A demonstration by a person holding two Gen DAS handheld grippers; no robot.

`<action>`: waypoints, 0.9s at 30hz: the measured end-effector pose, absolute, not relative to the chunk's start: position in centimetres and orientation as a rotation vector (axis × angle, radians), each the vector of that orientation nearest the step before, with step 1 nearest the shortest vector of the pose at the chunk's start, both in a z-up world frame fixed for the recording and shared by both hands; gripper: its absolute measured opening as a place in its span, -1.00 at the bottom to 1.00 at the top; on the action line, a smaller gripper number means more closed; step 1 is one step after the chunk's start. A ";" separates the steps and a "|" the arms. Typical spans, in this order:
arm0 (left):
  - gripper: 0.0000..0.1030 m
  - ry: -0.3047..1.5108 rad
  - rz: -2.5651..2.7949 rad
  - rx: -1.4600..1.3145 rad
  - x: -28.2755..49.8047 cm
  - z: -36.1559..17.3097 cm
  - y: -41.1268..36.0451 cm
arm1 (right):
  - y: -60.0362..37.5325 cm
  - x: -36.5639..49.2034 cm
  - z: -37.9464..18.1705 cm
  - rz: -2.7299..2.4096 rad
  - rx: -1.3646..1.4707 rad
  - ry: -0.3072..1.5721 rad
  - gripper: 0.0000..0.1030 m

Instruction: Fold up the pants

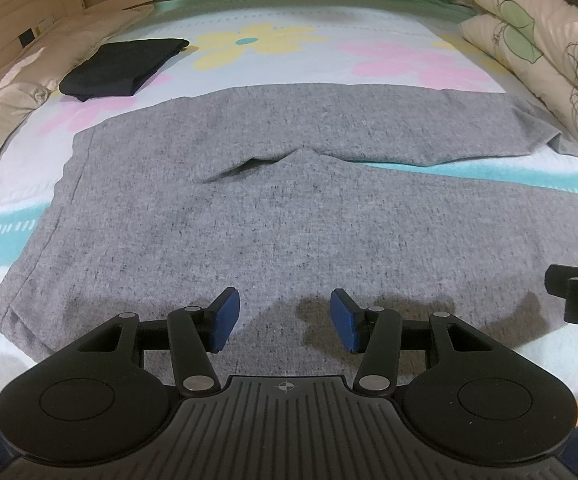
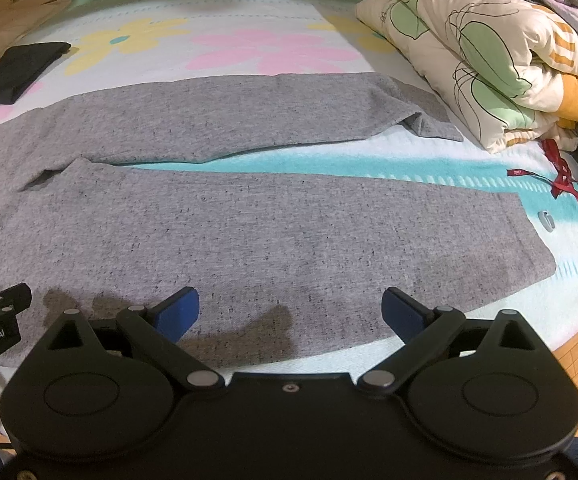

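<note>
Pants (image 1: 273, 216) flat on bed (image 1: 329, 44), unfolded, long axis left-right: waist left, legs running right. Near edge just under both claws. Left claw (image 1: 285, 320) over waist end, jaws apart, empty. Right claw (image 2: 291, 312) over near leg, jaws wide apart, empty. Neither visibly grips cloth.

pants (image 2: 209, 220) waistband cut off at left edge, quilt (image 2: 489, 60) cropped

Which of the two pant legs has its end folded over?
The far leg, nearer the quilt: its cuff is turned back on itself. The near leg lies flat to its end.
</note>
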State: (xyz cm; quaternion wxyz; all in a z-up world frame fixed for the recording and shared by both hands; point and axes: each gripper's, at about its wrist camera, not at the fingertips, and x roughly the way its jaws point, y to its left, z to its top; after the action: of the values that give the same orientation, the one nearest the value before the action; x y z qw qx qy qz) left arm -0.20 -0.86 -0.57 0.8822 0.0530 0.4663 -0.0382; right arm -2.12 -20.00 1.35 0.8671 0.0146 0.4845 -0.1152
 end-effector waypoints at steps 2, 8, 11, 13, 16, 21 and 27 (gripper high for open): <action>-0.05 0.972 -0.080 0.110 -0.2 -0.6 -0.9 | -20.0 -2.1 1.3 -0.242 0.031 1.016 0.90; -0.05 0.973 -0.082 0.107 -0.2 -0.6 -0.8 | -19.9 -2.1 1.4 -0.239 0.031 1.019 0.90; -0.05 0.975 -0.083 0.104 -0.2 -0.7 -0.6 | -19.8 -2.0 1.4 -0.238 0.034 1.019 0.90; -0.05 0.977 -0.084 0.101 -0.2 -0.7 -0.6 | -19.8 -2.1 1.4 -0.237 0.035 1.020 0.90; -0.05 0.973 -0.095 0.105 -0.3 -0.6 -0.6 | -19.8 -2.1 1.5 -0.236 0.036 1.020 0.90; -0.05 0.929 -0.147 0.121 -0.7 0.0 -0.6 | -19.6 -2.4 1.8 -0.224 0.041 1.015 0.90; -0.05 0.964 -0.244 0.104 -0.5 0.2 -0.6 | -20.2 -2.7 1.5 -0.244 0.064 1.016 0.90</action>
State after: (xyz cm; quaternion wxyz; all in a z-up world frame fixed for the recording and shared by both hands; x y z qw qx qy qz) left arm -0.52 -0.56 0.20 0.8775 0.0500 0.4623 -0.1171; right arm -2.74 -20.24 1.45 0.8660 0.0306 0.4853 -0.1167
